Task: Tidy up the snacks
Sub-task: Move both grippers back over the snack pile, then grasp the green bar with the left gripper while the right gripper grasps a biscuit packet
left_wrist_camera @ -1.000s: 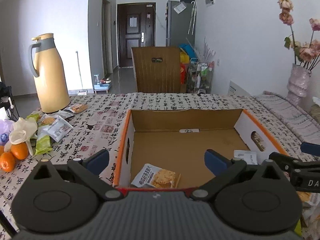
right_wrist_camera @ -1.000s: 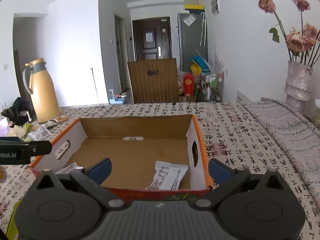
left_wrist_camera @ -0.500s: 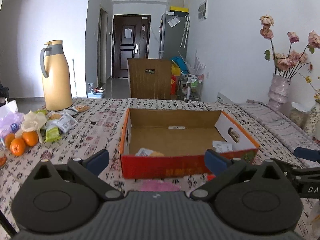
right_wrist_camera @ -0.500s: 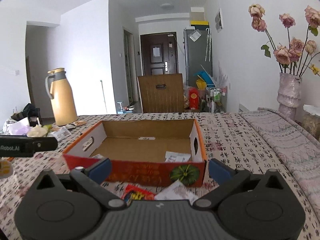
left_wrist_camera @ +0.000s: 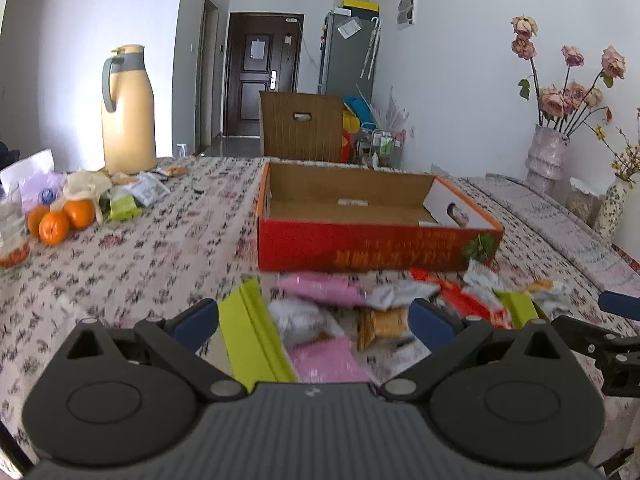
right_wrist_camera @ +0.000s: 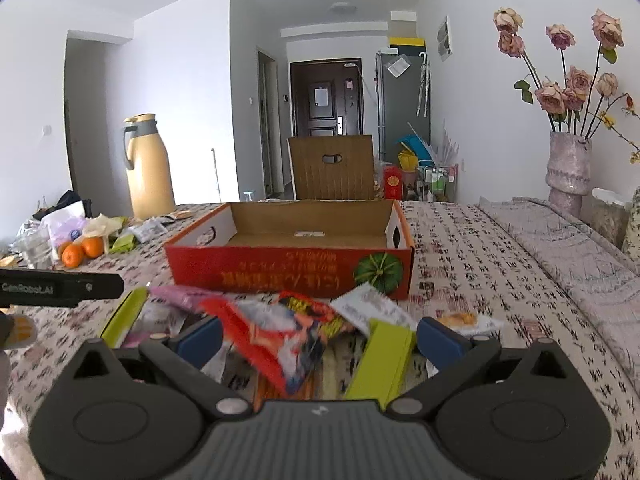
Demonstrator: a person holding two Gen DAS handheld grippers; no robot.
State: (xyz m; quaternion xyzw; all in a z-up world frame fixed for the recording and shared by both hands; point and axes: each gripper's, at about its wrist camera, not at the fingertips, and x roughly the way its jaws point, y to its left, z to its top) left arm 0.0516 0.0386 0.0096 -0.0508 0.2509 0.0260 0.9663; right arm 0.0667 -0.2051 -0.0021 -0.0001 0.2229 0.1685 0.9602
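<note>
While hanging over snack pile (left_wrist_camera: pixel 360 312) on table (left_wrist_camera: pixel 140 256), left gripper (left_wrist_camera: pixel 314 322) wide open, holding nothing. Right gripper (right_wrist_camera: pixel 320 338) same: wide open, empty, above red packet (right_wrist_camera: pixel 280 336) and green packet (right_wrist_camera: pixel 380 364). Pile just in front of red box (right_wrist_camera: pixel 288 272). Oranges (left_wrist_camera: pixel 56 220) and yellow jug (left_wrist_camera: pixel 128 112) far left.

Both wrist views face the box (left_wrist_camera: pixel 376 240) (right_wrist_camera: pixel 288 268), seemingly low, side by side.

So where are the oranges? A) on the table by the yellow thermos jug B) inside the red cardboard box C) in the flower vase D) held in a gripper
A: the oranges sit on the patterned tablecloth, to the left of the red cardboard box and in front of the yellow thermos jug.
</note>
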